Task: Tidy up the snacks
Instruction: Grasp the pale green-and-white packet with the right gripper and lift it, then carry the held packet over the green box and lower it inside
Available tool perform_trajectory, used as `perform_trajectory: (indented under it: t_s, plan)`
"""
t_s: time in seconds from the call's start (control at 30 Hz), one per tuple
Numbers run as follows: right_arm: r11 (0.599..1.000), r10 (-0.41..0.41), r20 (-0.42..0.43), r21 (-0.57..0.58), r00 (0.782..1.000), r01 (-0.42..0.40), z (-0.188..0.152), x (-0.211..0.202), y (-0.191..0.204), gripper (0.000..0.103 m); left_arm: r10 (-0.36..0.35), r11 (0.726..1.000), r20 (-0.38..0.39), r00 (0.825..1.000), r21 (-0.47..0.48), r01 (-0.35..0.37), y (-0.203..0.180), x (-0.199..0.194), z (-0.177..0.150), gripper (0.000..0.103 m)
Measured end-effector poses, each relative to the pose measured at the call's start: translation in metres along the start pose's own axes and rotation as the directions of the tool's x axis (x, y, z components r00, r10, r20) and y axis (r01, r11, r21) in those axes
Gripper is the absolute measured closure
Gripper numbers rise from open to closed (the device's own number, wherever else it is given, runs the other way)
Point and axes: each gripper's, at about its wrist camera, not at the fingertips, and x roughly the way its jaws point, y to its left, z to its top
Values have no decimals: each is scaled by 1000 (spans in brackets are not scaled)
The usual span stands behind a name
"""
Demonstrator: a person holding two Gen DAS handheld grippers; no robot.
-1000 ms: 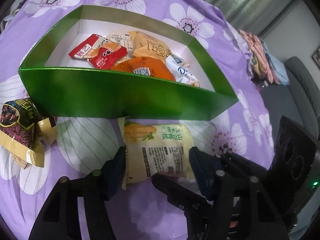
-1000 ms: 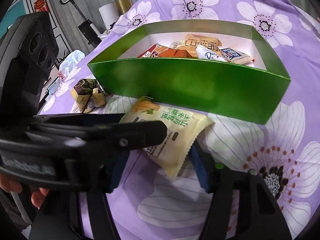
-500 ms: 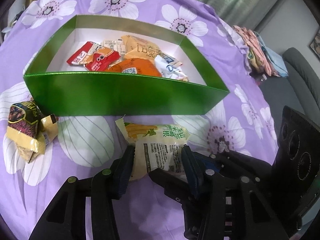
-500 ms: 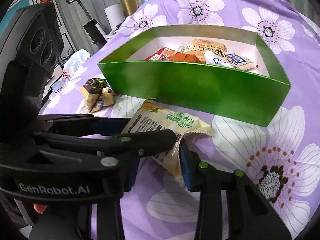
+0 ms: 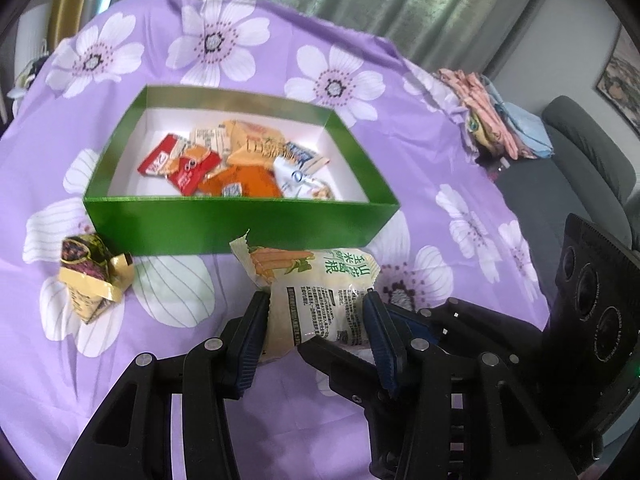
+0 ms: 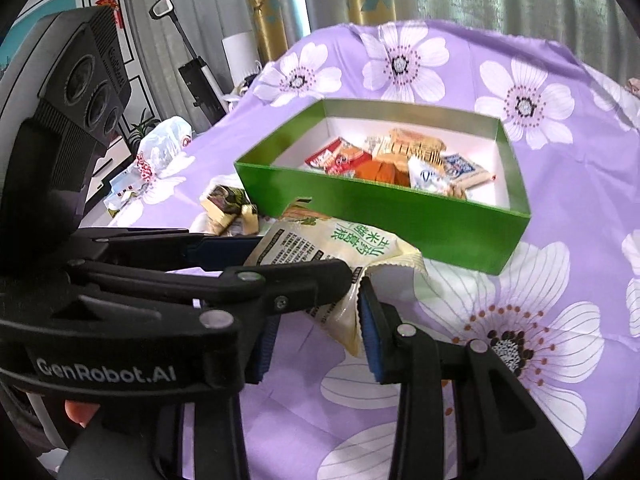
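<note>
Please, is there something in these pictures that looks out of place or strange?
Yes. Both tongs, left and right, grip one pale yellow bag, which is unusual for so small a thing. A gold and dark packet lies alone on the cloth, outside the green box where the other snacks are.

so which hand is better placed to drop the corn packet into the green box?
Left, probably. Its fingers clamp the corn packet across its body; the right gripper pinches only a corner. Green box sits just ahead.
</note>
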Motion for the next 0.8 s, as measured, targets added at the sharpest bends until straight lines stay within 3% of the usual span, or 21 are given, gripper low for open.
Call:
perform_trajectory:
  t_s: [0.8]
  plan:
    - [999, -14, 134, -41, 991, 19, 24, -45, 4, 65, 21, 996, 100, 995, 90, -30, -35, -35, 23, 55]
